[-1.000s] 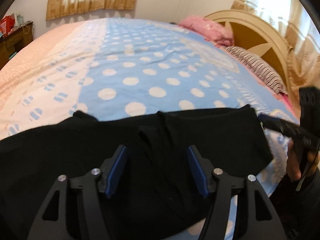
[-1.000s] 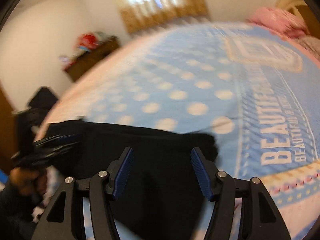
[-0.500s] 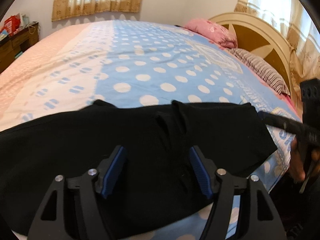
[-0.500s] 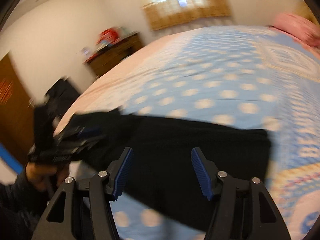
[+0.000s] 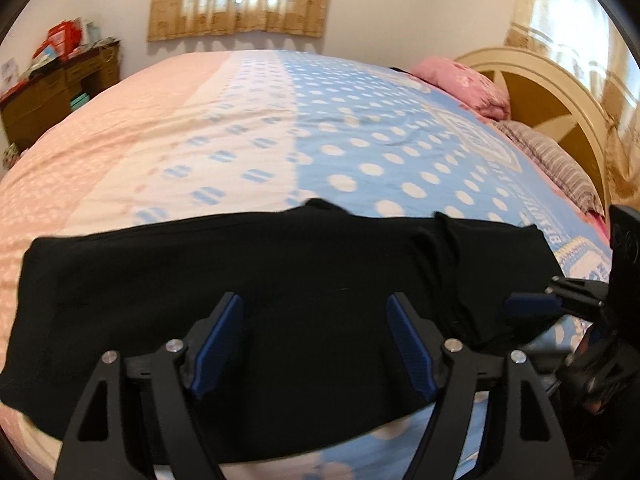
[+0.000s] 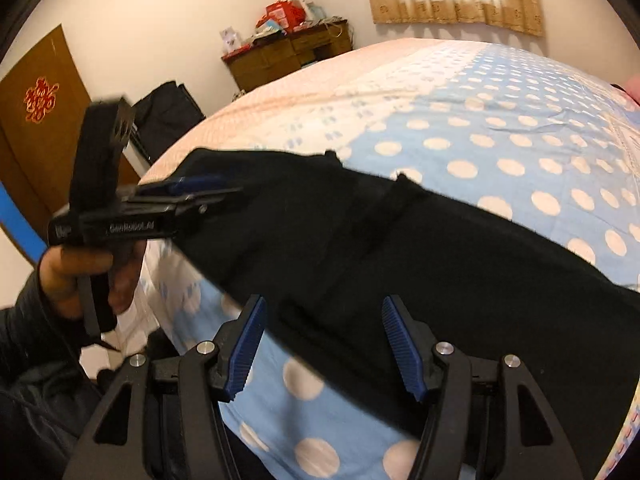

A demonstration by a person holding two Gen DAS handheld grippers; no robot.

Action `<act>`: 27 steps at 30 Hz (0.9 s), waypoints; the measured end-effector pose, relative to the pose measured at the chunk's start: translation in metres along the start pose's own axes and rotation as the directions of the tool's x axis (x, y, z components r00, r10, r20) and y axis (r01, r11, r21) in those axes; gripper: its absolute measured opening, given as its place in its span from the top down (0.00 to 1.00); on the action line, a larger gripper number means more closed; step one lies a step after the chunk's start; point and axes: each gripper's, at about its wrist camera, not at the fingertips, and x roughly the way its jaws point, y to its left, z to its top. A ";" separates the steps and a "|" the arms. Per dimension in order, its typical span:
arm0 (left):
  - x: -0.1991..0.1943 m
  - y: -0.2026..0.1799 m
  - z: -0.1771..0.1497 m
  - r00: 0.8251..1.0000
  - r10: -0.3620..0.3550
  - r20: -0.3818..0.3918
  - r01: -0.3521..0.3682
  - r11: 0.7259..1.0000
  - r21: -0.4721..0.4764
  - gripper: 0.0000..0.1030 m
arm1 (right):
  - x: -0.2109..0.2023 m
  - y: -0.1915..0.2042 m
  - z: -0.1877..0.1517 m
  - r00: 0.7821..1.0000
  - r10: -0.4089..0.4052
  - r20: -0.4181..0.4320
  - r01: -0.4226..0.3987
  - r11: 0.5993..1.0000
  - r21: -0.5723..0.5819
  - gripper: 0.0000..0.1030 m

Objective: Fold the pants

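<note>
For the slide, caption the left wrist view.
Open left gripper poised over black pants laid across a polka-dot bedspread, right gripper at their end.

A wide bed (image 5: 248, 128) fills the middle of both views, its cover pink at left, blue with white dots at right. A cream arched headboard (image 5: 560, 92) stands at the right, before it a pink pillow (image 5: 468, 84). Tan curtains (image 5: 240, 0) glow with daylight at top. A brown dresser (image 6: 288, 56) lines the pale wall; a brown door (image 6: 36, 120) shows far left.
</note>
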 end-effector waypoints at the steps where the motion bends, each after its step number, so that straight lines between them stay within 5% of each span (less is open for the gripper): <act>1: -0.002 0.004 -0.001 1.000 0.003 0.002 -0.003 1.000 -0.011 0.23 | 0.003 0.002 0.002 1.000 -0.017 0.002 0.017 1.000 -0.007 0.49; 3: -0.006 0.015 -0.003 1.000 0.010 0.009 -0.010 0.999 -0.036 0.23 | 0.013 0.008 0.000 0.999 -0.045 -0.025 0.044 0.998 -0.036 0.51; 5: -0.009 0.022 -0.004 1.000 0.017 0.013 -0.016 0.999 -0.048 0.23 | 0.019 0.015 -0.004 0.998 -0.059 -0.027 0.057 0.997 -0.054 0.79; 8: -0.015 0.029 -0.004 0.999 0.025 0.020 -0.024 0.998 -0.059 0.23 | 0.022 0.017 -0.007 0.994 -0.107 -0.034 0.105 0.993 -0.056 0.94; 14: -0.029 0.044 -0.002 0.997 0.060 0.047 -0.058 0.997 -0.056 0.23 | 0.014 0.027 -0.010 0.995 -0.096 -0.020 0.093 0.990 -0.104 0.95; 21: -0.040 0.075 0.001 0.990 0.122 0.067 -0.115 0.987 -0.108 0.19 | 0.026 0.028 -0.015 0.992 -0.111 -0.061 0.101 0.983 -0.151 0.92; 25: -0.052 0.091 0.002 0.974 0.206 0.090 -0.198 0.975 -0.098 0.19 | 0.005 0.023 -0.006 0.998 -0.069 0.006 0.069 0.990 -0.120 0.51; 27: -0.059 0.103 0.002 0.958 0.265 0.110 -0.255 0.962 -0.097 0.16 | -0.003 0.017 0.000 0.998 -0.039 0.052 0.044 0.995 -0.086 0.49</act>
